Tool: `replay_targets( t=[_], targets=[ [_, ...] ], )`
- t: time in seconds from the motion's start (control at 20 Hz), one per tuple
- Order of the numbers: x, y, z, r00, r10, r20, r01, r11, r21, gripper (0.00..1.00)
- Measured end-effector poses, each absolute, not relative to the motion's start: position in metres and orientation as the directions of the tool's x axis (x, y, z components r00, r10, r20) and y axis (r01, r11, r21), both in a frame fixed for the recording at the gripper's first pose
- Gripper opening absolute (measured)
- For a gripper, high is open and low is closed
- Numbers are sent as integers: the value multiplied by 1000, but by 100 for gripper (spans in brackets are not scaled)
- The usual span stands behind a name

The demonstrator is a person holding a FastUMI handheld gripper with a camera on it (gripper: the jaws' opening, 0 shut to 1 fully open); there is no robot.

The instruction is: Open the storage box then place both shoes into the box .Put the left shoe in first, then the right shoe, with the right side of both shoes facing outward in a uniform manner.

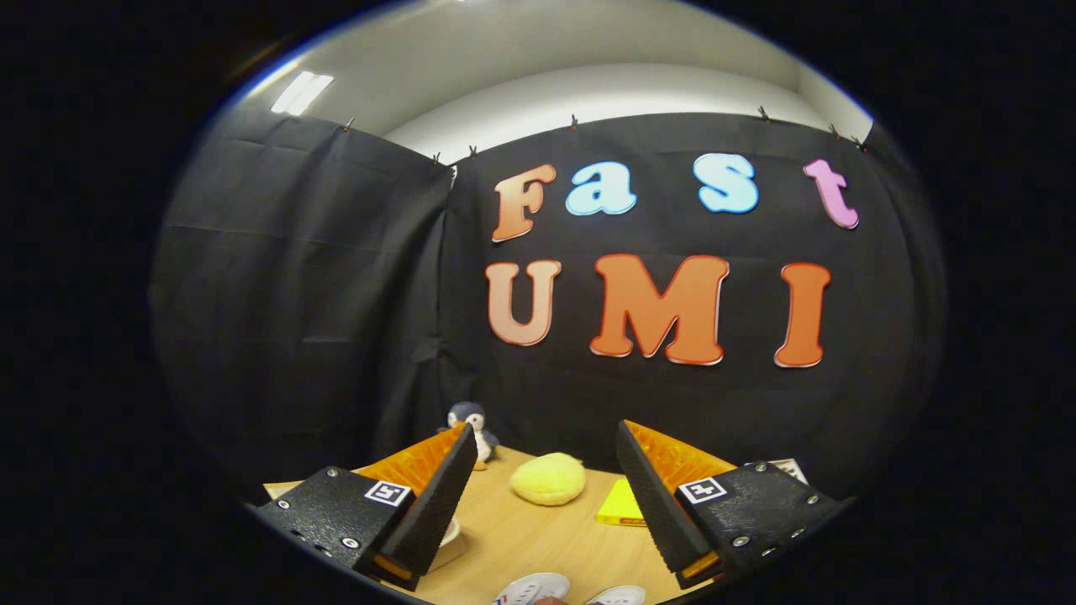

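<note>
Held high and tilted up toward the booth wall, the gripper [546,496] has its two fingers spread wide, with nothing between them. Beyond the fingers lies a wooden table [538,538]. Near its far edge sits a yellow soft ball [548,479], and just beside it, toward the right finger, a flat yellow block [620,507]. A small toy penguin [471,424] stands at the far edge, next to the tip of the left finger. Something pale [448,533] peeks out from behind the left finger; I cannot tell what it is.

At the near edge of the table, low between the fingers, the tops of two white shoes [531,588] [618,596] are just visible, side by side. Which of them is the left shoe I cannot tell from so little. I cannot locate the storage box from here, so I judge that the task is at its very beginning and the box is not yet opened.

To do this first step well, the person should lower the gripper and tip it down until the table and the box are ahead of the fingers. It is better to keep the fingers wide while coming near, then to take the lid by its edge with both fingers and lift it slowly, so the box does not slide. The shoes are close below, so the fingers should pass above them without a push
</note>
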State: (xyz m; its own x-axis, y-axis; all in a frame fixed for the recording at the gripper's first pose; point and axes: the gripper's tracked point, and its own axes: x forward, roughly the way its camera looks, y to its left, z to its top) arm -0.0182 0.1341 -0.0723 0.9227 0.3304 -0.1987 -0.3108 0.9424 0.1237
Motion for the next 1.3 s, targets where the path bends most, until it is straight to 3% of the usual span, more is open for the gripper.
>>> replay_targets(
  t=[0.2, 0.35, 0.7, 1.1, 1.3],
  targets=[
    [-40, 188, -114, 825, 466, -321, -404, 882, 243, 100],
    [-66, 223, -153, 700, 566, -436, -405, 817, 411, 100],
    [-97, 271, -212, 455, 700, -550, -236, 690, 684, 97],
    [-120, 300, -280, 336, 717, -611, -122, 676, 727, 96],
    [-125, 306, -306, 296, 749, -592, 13, 617, 787, 97]
  ],
)
